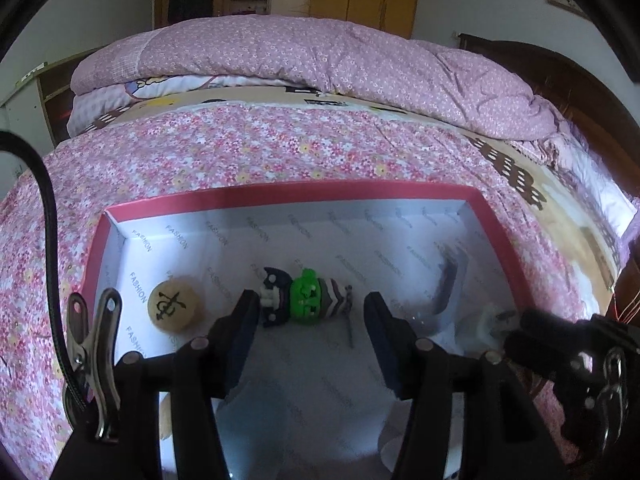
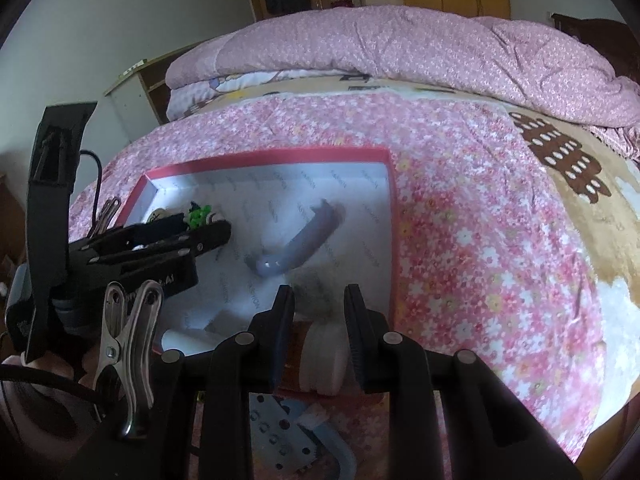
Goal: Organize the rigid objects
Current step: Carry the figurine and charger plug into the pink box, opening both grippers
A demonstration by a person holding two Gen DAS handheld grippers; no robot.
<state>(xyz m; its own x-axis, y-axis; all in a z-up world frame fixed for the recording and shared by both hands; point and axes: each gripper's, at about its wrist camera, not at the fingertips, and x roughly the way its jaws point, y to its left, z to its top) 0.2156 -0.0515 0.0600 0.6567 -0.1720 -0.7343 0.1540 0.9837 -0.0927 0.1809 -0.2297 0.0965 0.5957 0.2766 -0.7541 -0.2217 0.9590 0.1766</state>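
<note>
Already we have a wooden disc (image 1: 174, 305), a green figure (image 1: 305, 297) and a grey handle (image 2: 298, 246) lying in the red box (image 1: 280, 194) ahead of our left gripper's (image 1: 310, 322) parted, empty jaws, while the right gripper's (image 2: 318, 322) jaws clamp a white-capped bottle (image 2: 322, 354) not yet set down inside.

"FASHION" printed over and over in grey across the white lining paper (image 1: 280, 240) of the red-rimmed box (image 1: 280, 194). On the round wooden piece (image 1: 174, 305), a black musical sign (a treble clef with a note).
</note>
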